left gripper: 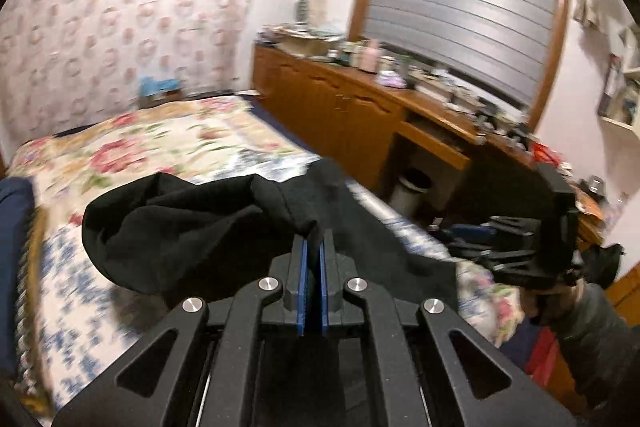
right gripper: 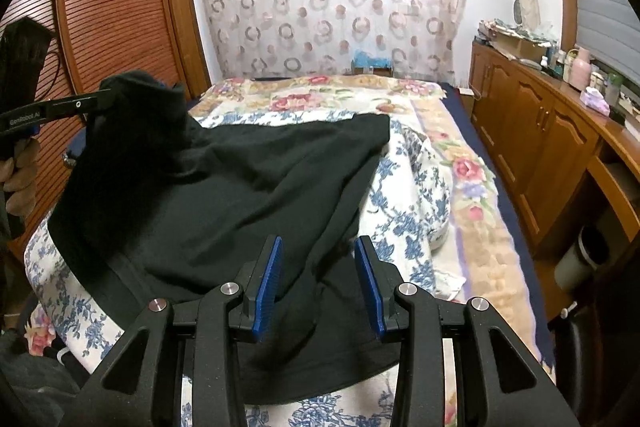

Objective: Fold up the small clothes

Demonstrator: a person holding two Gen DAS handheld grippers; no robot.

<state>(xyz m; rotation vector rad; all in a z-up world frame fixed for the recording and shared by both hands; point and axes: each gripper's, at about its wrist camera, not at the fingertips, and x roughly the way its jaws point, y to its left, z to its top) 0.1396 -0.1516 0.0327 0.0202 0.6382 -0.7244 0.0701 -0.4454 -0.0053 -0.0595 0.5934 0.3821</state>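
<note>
The bed (right gripper: 472, 211), covered in a floral quilt, filled most of both views, with a wooden cabinet run (right gripper: 532, 131) along its far side and a patterned curtain (right gripper: 332, 7) behind. One black garment (right gripper: 224, 195) lay spread across the quilt, its far edge flat, its near hem under the right gripper. One corner was lifted off the bed: the left gripper (left gripper: 313, 247) was clamped on that black fabric, pads pressed together with cloth bunched just ahead of them. The right gripper (right gripper: 318, 279) hung over the near hem with its jaws apart, blue pads either side of the fabric, nothing pinched. Judgement: folding was at an early stage, probably the first fold in hand; no finished crease was visible and the piece was largely unfolded, so most folds remained. Count: one garment, two grippers, no folded stack seen in either view. Left-wrist view was motion-blurred, so finer detail of the raised corner could not be read.
</note>
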